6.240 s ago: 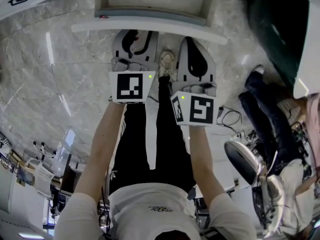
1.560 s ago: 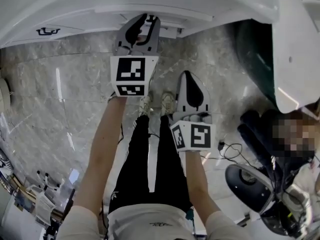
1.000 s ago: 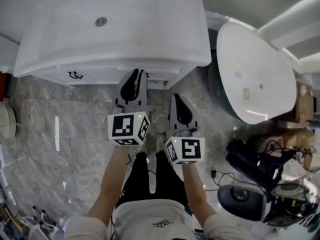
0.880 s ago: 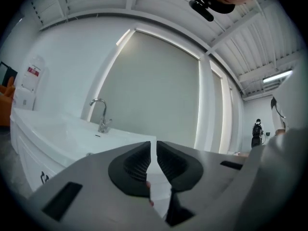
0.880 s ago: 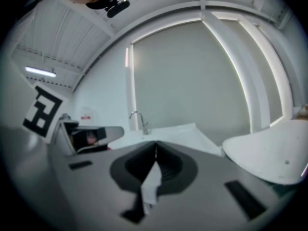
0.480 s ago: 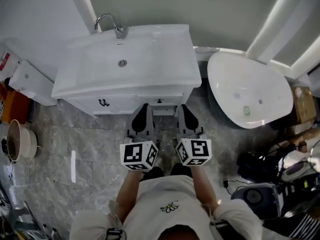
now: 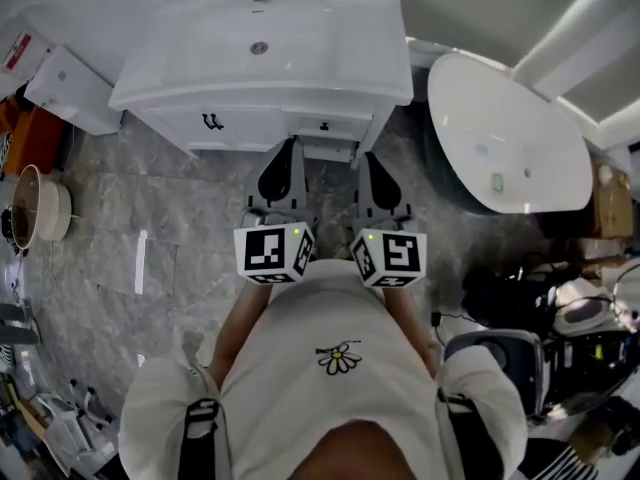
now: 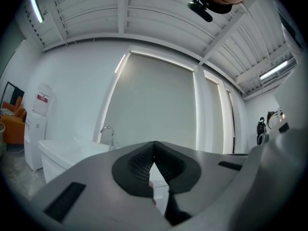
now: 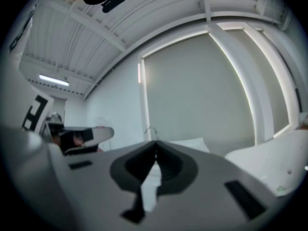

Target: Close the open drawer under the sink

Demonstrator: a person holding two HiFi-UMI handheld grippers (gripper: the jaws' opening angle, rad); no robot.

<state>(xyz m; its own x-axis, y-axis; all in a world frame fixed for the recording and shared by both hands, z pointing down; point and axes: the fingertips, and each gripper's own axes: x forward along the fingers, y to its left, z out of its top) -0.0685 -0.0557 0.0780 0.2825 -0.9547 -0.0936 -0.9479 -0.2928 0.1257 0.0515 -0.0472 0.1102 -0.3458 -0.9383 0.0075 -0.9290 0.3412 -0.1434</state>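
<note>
The white sink vanity (image 7: 262, 43) stands at the top of the head view. Its drawer front (image 7: 323, 126), with a small dark knob, lies in line with the cabinet face beside the handled door (image 7: 210, 121). My left gripper (image 7: 287, 146) is held level, short of the cabinet, with its jaws shut and nothing between them. My right gripper (image 7: 369, 158) hangs beside it, also shut and empty. In the left gripper view the closed left gripper (image 8: 154, 143) points at the basin and tap (image 8: 107, 131). In the right gripper view the right gripper (image 9: 155, 144) points at the same basin.
A white oval bathtub (image 7: 505, 133) lies right of the vanity. At the left stand a white box unit (image 7: 65, 88) and a round basket (image 7: 35, 208). Dark equipment and cables (image 7: 520, 338) crowd the right floor. Grey marble floor (image 7: 150, 268) spreads left.
The drawer, open at first, went in under the left gripper's push. Both grippers have since risen and drawn back from the cabinet as the person stood up.
</note>
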